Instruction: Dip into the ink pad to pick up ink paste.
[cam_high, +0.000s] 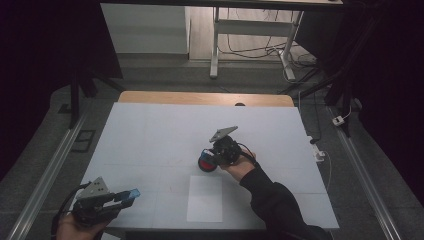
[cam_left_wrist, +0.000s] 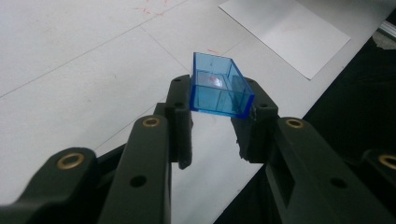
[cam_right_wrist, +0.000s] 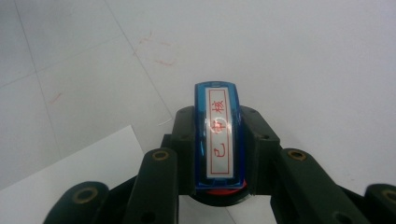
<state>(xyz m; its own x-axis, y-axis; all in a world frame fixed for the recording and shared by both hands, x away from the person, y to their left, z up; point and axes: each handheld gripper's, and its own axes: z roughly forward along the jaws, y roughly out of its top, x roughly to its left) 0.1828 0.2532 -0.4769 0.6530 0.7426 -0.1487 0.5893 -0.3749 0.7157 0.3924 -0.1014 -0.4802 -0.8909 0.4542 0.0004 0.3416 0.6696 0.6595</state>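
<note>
At the table's near left corner, my left gripper (cam_high: 127, 196) is shut on a clear blue rectangular cap (cam_high: 132, 193). In the left gripper view the cap (cam_left_wrist: 219, 86) sits crosswise between the pads (cam_left_wrist: 180, 107), open side facing away, above the table; the gripper (cam_left_wrist: 219, 95) points toward the paper sheet. My right gripper (cam_high: 209, 158) stands near the table's middle, shut on a stamp (cam_high: 206, 163) with a blue body and a red base. In the right gripper view the stamp (cam_right_wrist: 218, 130) is upright between the jaws of the gripper (cam_right_wrist: 218, 120), and its white label bears red characters.
A white sheet of paper (cam_high: 205, 199) lies near the front edge, between the two hands; it also appears as the sheet (cam_left_wrist: 285, 30) and the sheet (cam_right_wrist: 70, 177). The white table cover (cam_high: 160, 130) carries faint red marks. A desk frame (cam_high: 215, 45) and cables stand beyond the far edge.
</note>
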